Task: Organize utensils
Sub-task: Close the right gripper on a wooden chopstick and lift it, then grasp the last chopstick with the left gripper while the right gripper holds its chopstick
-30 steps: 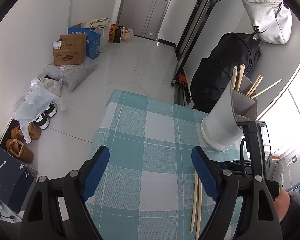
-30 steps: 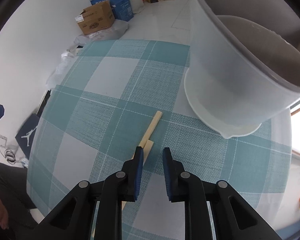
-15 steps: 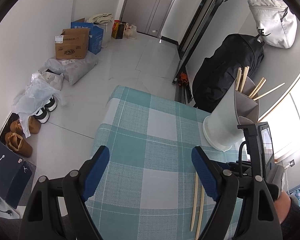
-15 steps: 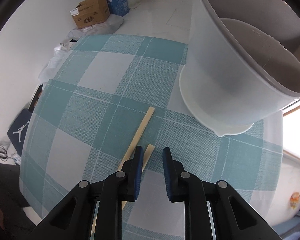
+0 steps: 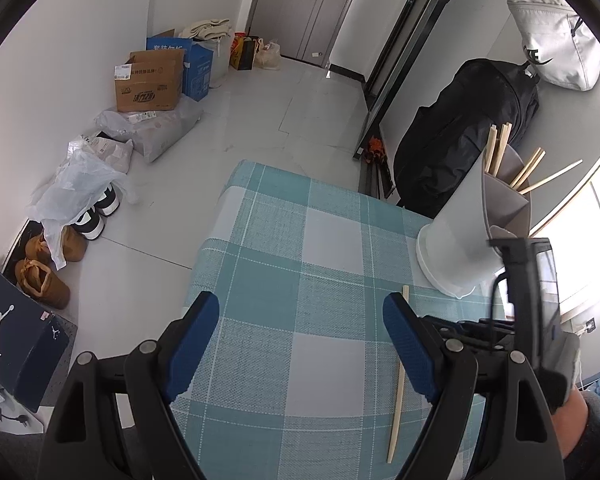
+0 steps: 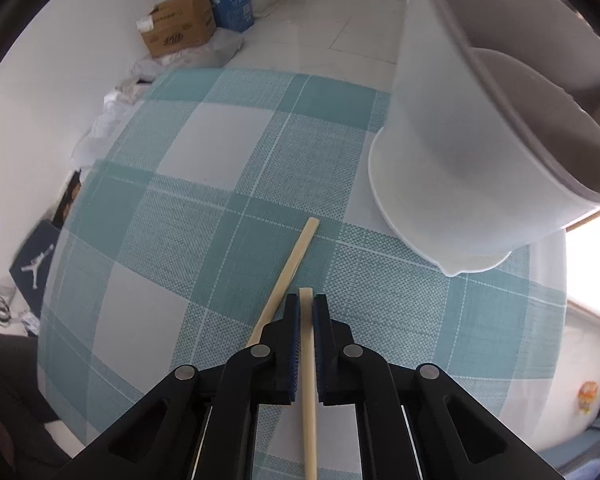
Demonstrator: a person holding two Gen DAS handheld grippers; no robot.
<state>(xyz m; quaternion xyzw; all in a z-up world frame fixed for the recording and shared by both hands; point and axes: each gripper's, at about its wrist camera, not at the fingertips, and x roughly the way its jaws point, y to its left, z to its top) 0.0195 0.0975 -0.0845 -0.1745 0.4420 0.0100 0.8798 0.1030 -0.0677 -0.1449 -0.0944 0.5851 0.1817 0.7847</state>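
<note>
My right gripper (image 6: pixel 306 306) is shut on a pale wooden chopstick (image 6: pixel 308 360) that runs back between its jaws, just above the checked cloth. A second chopstick (image 6: pixel 288 268) lies on the cloth just to its left; it also shows in the left wrist view (image 5: pixel 398 372). The white utensil holder (image 6: pixel 460 152) stands close ahead on the right, with several chopsticks (image 5: pixel 516 168) in its compartments. My left gripper (image 5: pixel 300 340) is wide open and empty above the cloth, left of the right gripper's body (image 5: pixel 520 304).
The teal and white checked tablecloth (image 5: pixel 300 248) ends at a far edge, with floor beyond. Cardboard boxes (image 5: pixel 152 80), bags and shoes (image 5: pixel 44 272) lie along the left wall. A black bag (image 5: pixel 460 136) stands behind the holder.
My right gripper has closed on one of the two chopsticks, its tip now poking just past the jaws. The left gripper's view has drawn back slightly; its jaws stay open.
</note>
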